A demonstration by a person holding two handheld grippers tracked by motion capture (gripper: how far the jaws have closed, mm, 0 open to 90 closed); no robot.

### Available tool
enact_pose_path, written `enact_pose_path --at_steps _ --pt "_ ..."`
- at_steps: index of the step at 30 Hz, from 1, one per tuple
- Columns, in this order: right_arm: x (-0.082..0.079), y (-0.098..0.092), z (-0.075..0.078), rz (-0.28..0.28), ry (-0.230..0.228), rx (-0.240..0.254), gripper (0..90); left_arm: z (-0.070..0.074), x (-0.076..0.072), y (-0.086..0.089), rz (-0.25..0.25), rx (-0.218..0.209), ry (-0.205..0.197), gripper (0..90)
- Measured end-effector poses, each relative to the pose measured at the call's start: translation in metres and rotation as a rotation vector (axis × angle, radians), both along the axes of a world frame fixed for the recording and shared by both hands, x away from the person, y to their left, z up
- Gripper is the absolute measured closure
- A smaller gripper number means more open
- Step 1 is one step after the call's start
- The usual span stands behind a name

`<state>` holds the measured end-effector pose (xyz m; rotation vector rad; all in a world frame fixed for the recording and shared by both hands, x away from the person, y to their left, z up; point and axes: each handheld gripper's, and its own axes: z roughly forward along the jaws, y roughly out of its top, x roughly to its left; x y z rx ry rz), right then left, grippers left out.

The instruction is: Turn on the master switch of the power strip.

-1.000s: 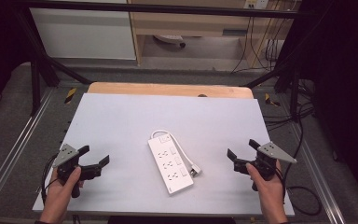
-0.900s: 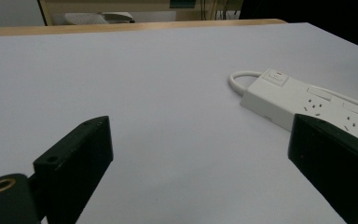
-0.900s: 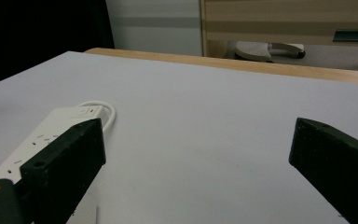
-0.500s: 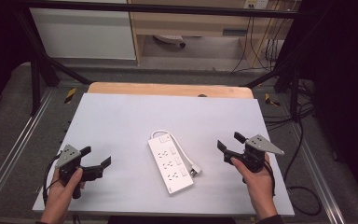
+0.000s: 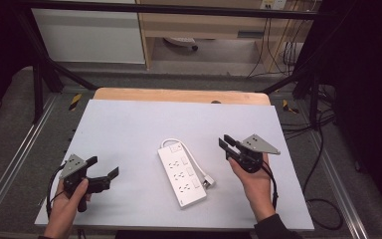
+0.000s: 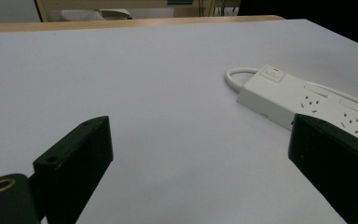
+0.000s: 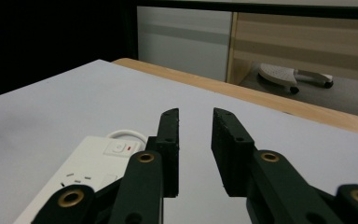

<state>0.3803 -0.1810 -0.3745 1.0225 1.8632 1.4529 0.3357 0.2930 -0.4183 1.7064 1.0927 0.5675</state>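
Near the middle of the white table [image 5: 129, 129] lies a white power strip [image 5: 181, 174], its long axis running from about 11 o'clock to 5 o'clock, with the switch end at the far tip and its cord [image 5: 195, 162] looped along the right flank.

We hold the left gripper [image 5: 102, 175] at about 8 o'clock of the strip, well apart from it, jaws spread wide and empty. We hold the right gripper [image 5: 227, 144] at about 2 o'clock, near the strip's far end, above the table; its jaws stand a narrow gap apart, released, with nothing between them.

We judge the strip to be a rigid, fairly light plastic bar with a smooth shell that could slip under a weak pinch. Across its narrow width, near mid-length, looks like the steadiest hold. The cord is pliable and would drag or swing, so we would not lift by it.
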Motion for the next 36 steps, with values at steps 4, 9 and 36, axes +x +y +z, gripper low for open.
enact_pose_path --at_steps 4,9,36 --pt "0.005 0.013 0.005 0.019 -0.020 -0.003 79.4 0.000 0.000 -0.001 -0.005 0.002 0.001 6.5" --pt "0.010 0.025 0.013 0.045 -0.030 0.006 85.8 0.000 0.000 -0.001 -0.004 0.007 0.002 6.5" --pt "0.038 0.064 0.025 0.073 0.005 0.041 90.0 0.000 -0.002 0.001 -0.003 0.018 0.004 6.3"
